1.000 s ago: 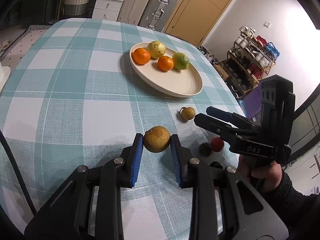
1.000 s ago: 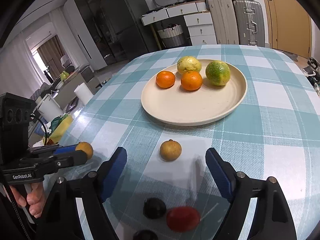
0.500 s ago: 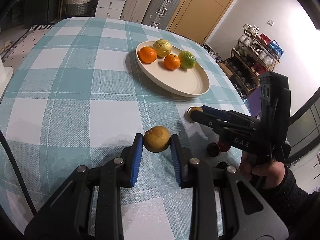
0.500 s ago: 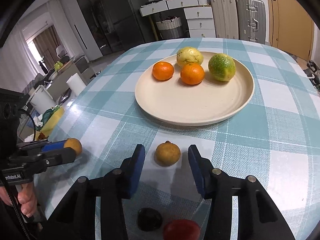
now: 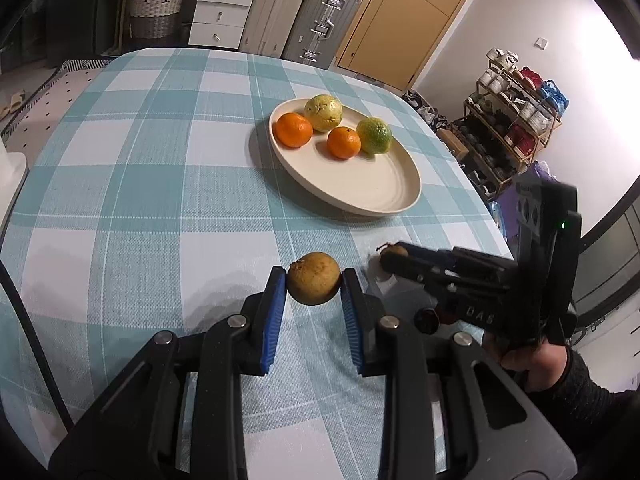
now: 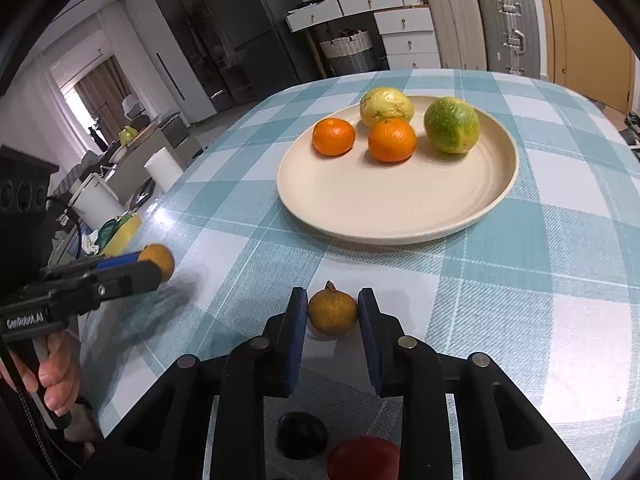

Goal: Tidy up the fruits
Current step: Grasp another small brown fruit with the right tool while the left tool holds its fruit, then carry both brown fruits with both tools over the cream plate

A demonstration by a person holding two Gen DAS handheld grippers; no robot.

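Fruit sits in both tools, and the plate (image 6: 400,216) lies straight ahead of each, farther along the tabletop (image 5: 120,200). The left gripper (image 5: 314,286) has its blue fingers (image 5: 276,312) clamped on a brownish round fruit (image 5: 314,283), which hangs clear of the cloth, judging by the shadow beneath it. The right gripper (image 6: 333,312) has its fingers (image 6: 294,336) closed against a smaller brown fruit with a stem (image 6: 332,312); this one appears to rest on the tabletop, so it is gripped but, as far as I can tell, not yet lifted.

What the coming move turns on is the way to the plate. From the right wrist view the plate's near rim is just beyond the small fruit, almost dead ahead, and its near half is bare; the two oranges (image 6: 392,140), the yellow fruit (image 6: 386,106) and the green one (image 6: 452,124) crowd the far side. The right hand (image 5: 528,360) is therefore the nearer, with a short forward carry. The left gripper is farther off, and the plate lies ahead and a little to its right, so its path would cross in front of the right tool.

Both fruits are roundish, with no long axis to mind; only the stem on the smaller one points away from the fingers, toward the plate. Behind the right fingers, a dark fruit (image 6: 300,436) and a red one (image 6: 364,458) wait on the cloth.
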